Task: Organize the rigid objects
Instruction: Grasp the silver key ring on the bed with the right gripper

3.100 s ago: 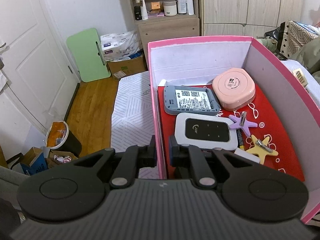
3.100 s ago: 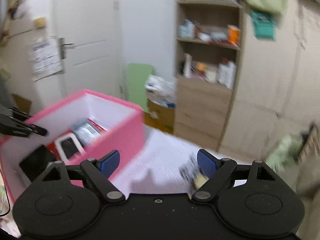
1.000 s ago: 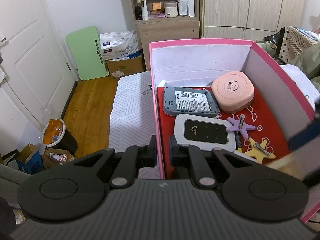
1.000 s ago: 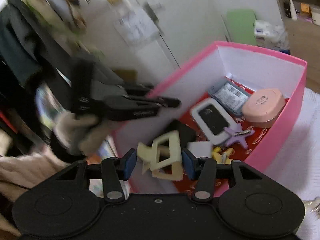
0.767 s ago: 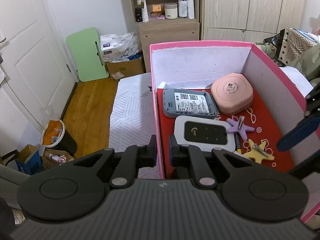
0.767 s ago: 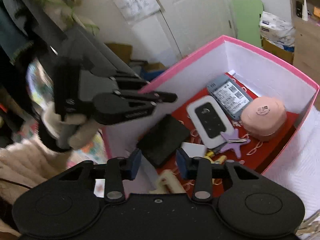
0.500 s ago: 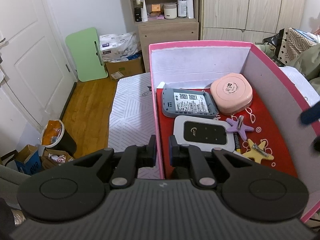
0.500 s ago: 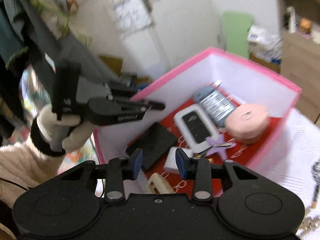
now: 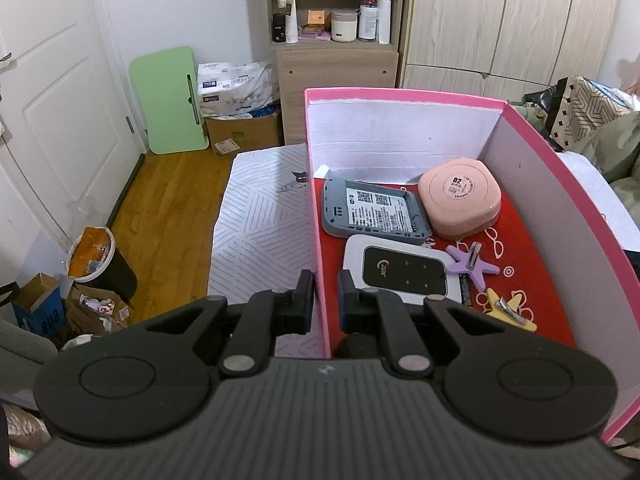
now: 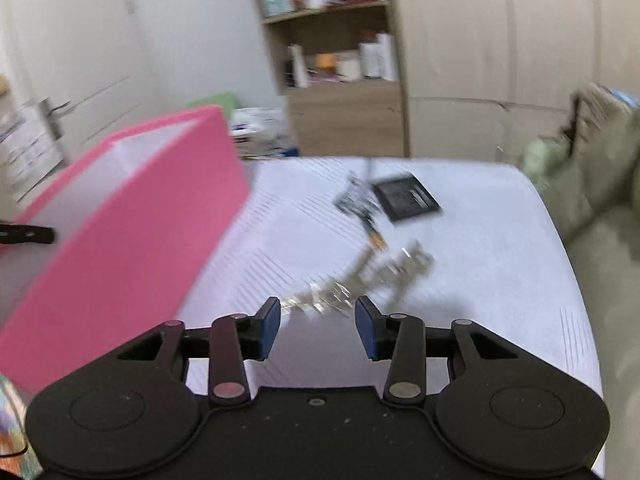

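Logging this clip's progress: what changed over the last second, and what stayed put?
The right gripper let go of the cream hair claw inside the pink box, then swung out toward the blurred metallic items on the bed, open and empty. The left gripper stays clamped on the box wall; contents unmoved.

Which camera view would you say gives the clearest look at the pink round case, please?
The left wrist view: the pink round case lies sharp and unobstructed inside the pink box. The right wrist view shows only the box's blurred outer wall, hiding the case.

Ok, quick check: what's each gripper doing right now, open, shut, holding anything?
Left gripper: shut on the pink box, clamping its side wall.
Right gripper: open, empty, over the white mat.
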Demonstrator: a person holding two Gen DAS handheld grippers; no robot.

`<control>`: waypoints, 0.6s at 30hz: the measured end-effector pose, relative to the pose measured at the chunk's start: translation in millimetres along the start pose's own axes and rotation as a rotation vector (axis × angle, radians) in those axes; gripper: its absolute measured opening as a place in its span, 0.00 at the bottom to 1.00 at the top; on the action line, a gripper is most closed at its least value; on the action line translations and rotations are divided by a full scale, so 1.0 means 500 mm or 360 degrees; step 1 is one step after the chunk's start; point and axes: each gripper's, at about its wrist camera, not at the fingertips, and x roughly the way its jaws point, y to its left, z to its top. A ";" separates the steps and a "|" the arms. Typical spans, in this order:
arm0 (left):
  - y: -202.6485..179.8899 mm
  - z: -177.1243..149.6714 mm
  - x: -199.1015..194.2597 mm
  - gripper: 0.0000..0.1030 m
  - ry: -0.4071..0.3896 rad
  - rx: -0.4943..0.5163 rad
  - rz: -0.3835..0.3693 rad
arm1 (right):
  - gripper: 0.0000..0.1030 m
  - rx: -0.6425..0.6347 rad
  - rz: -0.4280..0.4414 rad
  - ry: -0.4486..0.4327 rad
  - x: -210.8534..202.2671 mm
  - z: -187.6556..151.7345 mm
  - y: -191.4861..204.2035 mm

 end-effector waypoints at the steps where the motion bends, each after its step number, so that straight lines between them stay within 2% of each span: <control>1: -0.002 0.001 0.001 0.10 0.0002 0.0010 0.0006 | 0.48 0.0021 -0.0015 -0.0002 0.005 -0.002 -0.003; 3: -0.004 0.001 0.001 0.10 0.0008 0.0030 0.0015 | 0.51 0.0067 -0.0005 0.0017 0.021 0.001 -0.010; 5: -0.005 0.002 0.002 0.11 0.0014 0.0042 0.0016 | 0.54 0.0005 -0.0036 0.0015 0.036 0.008 0.000; 7: -0.006 0.001 0.002 0.12 0.0016 0.0040 0.0009 | 0.61 -0.0054 -0.0063 -0.0018 0.053 0.006 0.015; 10: -0.002 0.001 0.003 0.12 0.0021 0.0020 -0.0002 | 0.66 -0.0032 -0.0058 -0.0014 0.089 0.004 0.020; 13: -0.002 0.002 0.004 0.12 0.0022 0.0019 -0.0002 | 0.68 -0.0052 -0.0134 -0.0094 0.109 0.003 0.024; 14: -0.001 0.002 0.005 0.12 0.0023 0.0017 -0.0005 | 0.65 -0.0057 -0.0158 -0.0110 0.113 0.004 0.026; 15: -0.001 0.002 0.004 0.12 0.0021 0.0016 -0.0006 | 0.53 -0.0050 -0.0188 -0.0120 0.115 0.005 0.026; 18: -0.001 0.001 0.005 0.12 0.0019 0.0004 -0.0013 | 0.24 0.0011 -0.0193 -0.0123 0.106 0.008 0.008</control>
